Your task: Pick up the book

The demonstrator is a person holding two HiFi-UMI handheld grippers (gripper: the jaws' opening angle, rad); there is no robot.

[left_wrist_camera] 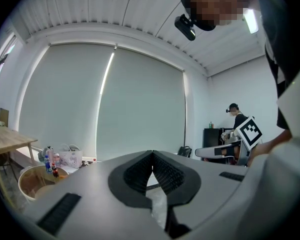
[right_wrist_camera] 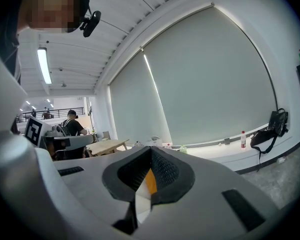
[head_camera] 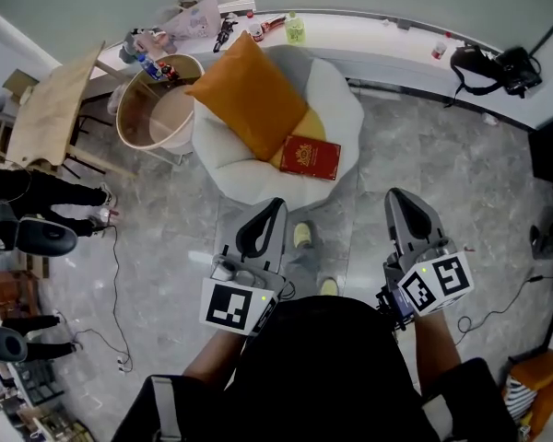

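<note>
Book [head_camera: 311,157] lies on the chair [head_camera: 341,90] seat, front right, just beside the cushion's [head_camera: 249,95] near corner. Cushion leans on the chair back. Tub [head_camera: 140,109] stands just left of the chair, with the table [head_camera: 51,109] further left. Ledge [head_camera: 387,37] runs behind the chair and bears a bottle [head_camera: 295,29]; bag [head_camera: 484,67] sits at its right end. Left gripper [head_camera: 276,203] is before the chair, right gripper [head_camera: 394,196] to its right. Both are apart from the book.

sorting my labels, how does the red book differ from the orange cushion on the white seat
The book is dark red with gold print; the cushion is plain orange. The book is much smaller than the cushion. The book is thin and flat, the cushion plump. The book lies at the edge of the white seat nearer the person, the cushion further back. Both are roughly rectangular and rest on that seat.
</note>
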